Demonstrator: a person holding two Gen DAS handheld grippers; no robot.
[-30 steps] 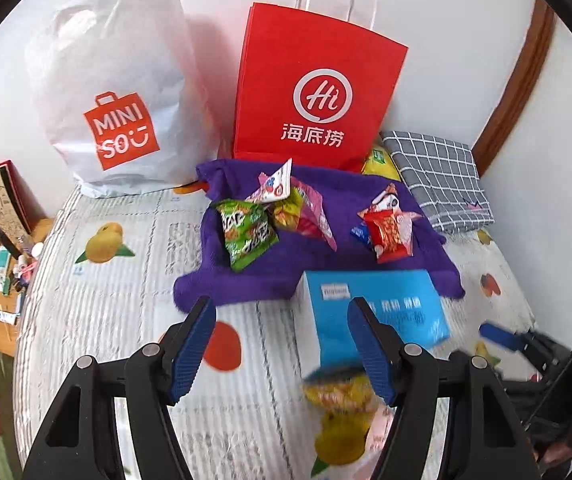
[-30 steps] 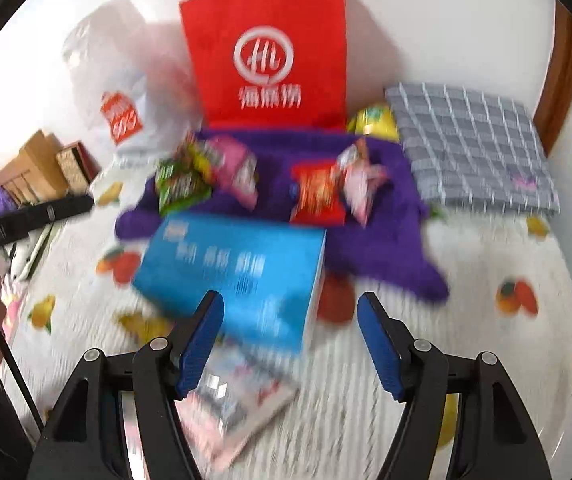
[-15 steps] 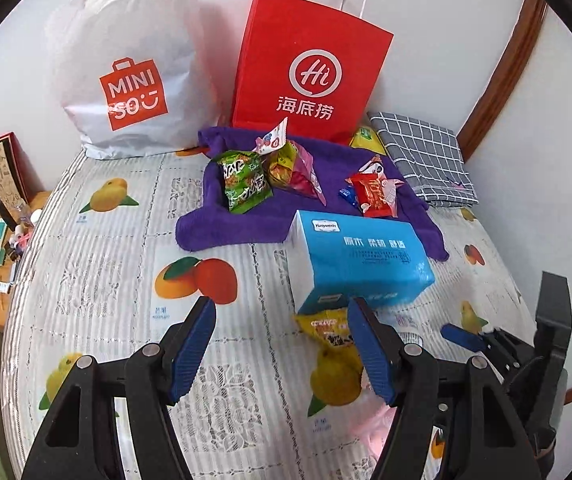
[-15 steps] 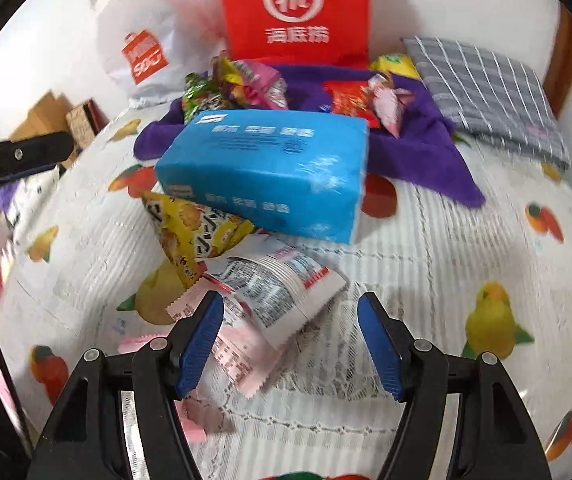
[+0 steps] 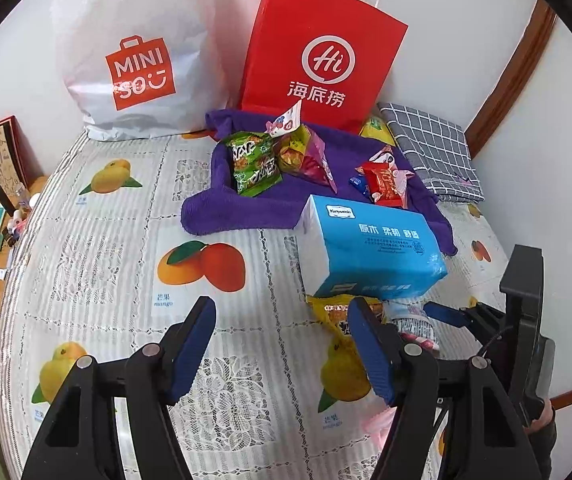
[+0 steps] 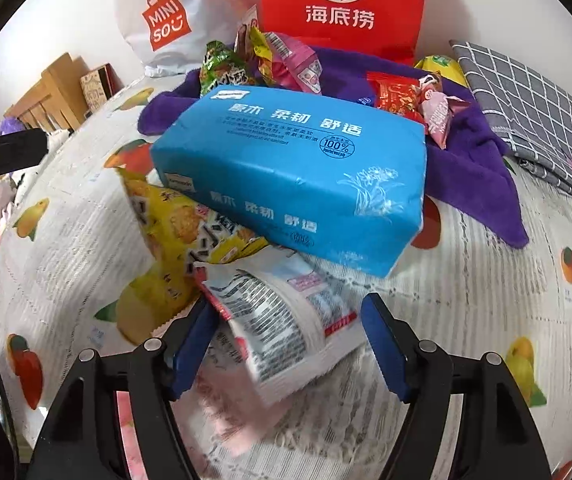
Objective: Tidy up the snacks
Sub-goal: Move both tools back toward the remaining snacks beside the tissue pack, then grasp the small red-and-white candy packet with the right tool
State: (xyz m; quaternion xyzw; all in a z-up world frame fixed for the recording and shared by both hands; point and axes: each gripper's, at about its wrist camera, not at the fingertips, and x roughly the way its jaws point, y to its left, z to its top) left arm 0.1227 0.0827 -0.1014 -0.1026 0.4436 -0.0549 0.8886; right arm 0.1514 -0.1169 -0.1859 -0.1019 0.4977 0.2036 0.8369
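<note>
My right gripper (image 6: pixel 287 308) hangs low over a white printed snack packet (image 6: pixel 282 320) on the fruit-patterned tablecloth (image 6: pixel 465 280). Its jaws are opening with the packet between them; the right pad stands clear of it. A yellow snack packet (image 6: pixel 178 224) lies half under a blue tissue pack (image 6: pixel 297 176). Behind, a purple towel (image 5: pixel 222 208) carries a green packet (image 5: pixel 254 164), a pink-yellow packet (image 5: pixel 305 156) and a red packet (image 5: pixel 381 180). My left gripper (image 5: pixel 282 308) is open over bare cloth, left of the yellow packet (image 5: pixel 333 312), with nothing between its fingers.
A red paper bag (image 5: pixel 321 52) and a white Miniso bag (image 5: pixel 138 56) stand against the back wall. A grey checked cloth (image 5: pixel 433 152) lies folded at the back right. Wooden furniture with small clutter (image 5: pixel 2 208) borders the left edge.
My right gripper has sunk toward the table, and the white packet now sits between its jaws. The left gripper has drawn back a little, so more tablecloth shows.
</note>
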